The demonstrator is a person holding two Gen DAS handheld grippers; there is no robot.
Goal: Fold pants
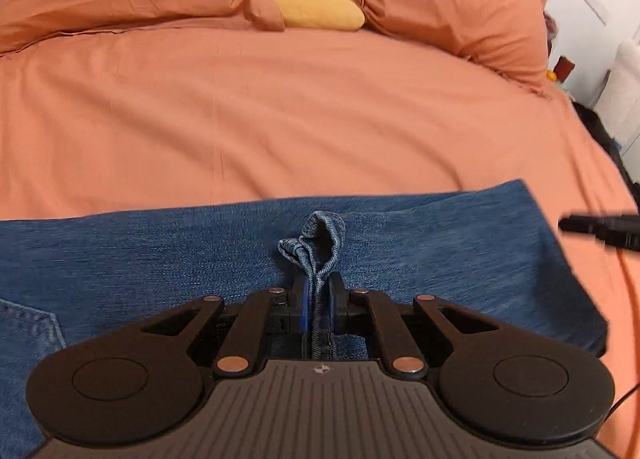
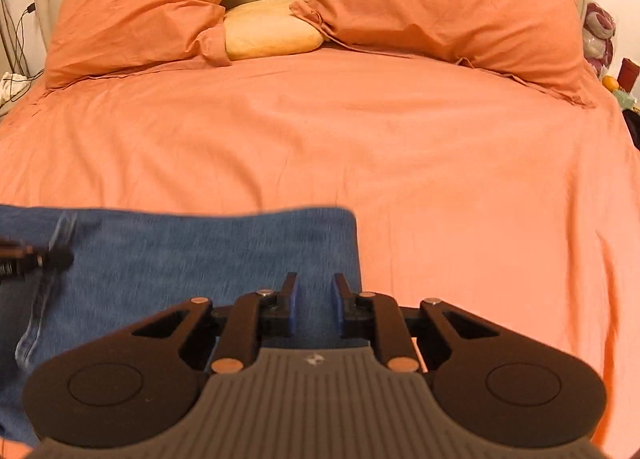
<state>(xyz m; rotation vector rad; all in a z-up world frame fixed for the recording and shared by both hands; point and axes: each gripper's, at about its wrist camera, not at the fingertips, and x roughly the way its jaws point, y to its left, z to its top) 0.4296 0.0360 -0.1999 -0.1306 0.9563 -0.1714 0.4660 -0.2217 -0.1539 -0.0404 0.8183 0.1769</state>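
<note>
While the left tongs [image 1: 319, 291] pinch the jeans [image 1: 440, 243], the right tongs [image 2: 315, 291] gape.

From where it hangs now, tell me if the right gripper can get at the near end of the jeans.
Probably yes. The right gripper hangs with jaws open over the jeans, close to their right edge, with nothing in between. The left gripper is off to the side, pinching a denim fold.
</note>
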